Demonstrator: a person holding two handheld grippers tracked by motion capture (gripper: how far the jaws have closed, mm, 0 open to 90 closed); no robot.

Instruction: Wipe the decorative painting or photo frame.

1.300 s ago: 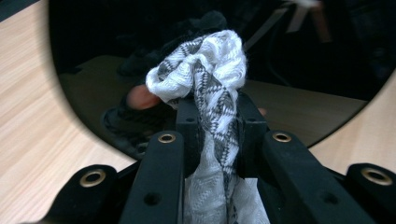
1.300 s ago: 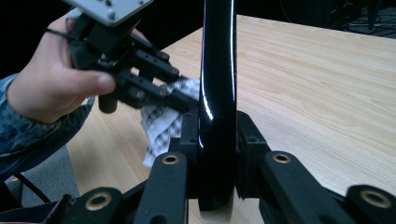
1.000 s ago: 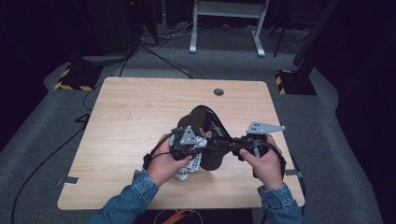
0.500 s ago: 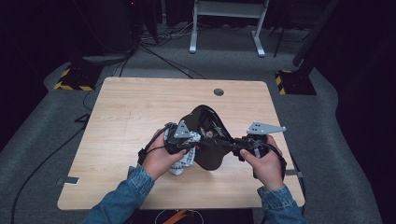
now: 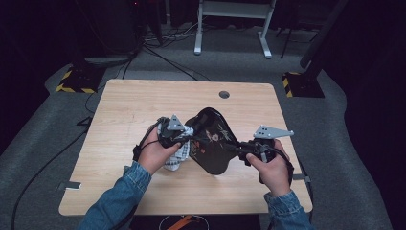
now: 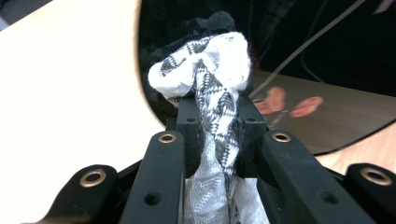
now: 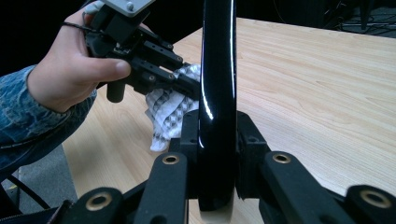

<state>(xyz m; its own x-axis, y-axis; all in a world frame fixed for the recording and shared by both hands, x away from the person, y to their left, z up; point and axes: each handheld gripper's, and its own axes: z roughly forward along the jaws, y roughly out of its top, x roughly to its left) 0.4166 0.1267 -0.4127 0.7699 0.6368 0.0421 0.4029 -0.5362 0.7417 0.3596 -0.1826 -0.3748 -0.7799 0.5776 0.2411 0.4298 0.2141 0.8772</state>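
Glossy black tray [image 5: 210,143] with small pink and white flowers; white cloth [image 6: 210,70] in black zigzag pattern; pale wood-grain worktop [image 5: 124,105]; blue denim sleeves [image 5: 119,201].

The left gripper [image 5: 187,136] with its patterned cloth [image 5: 176,158] has slid up the black plate [image 5: 210,141] toward its far edge.

The black plate [image 5: 210,143] is shiny and smooth. The cloth [image 6: 210,74] is soft, woven. The bench [image 5: 134,105] is pale wood.
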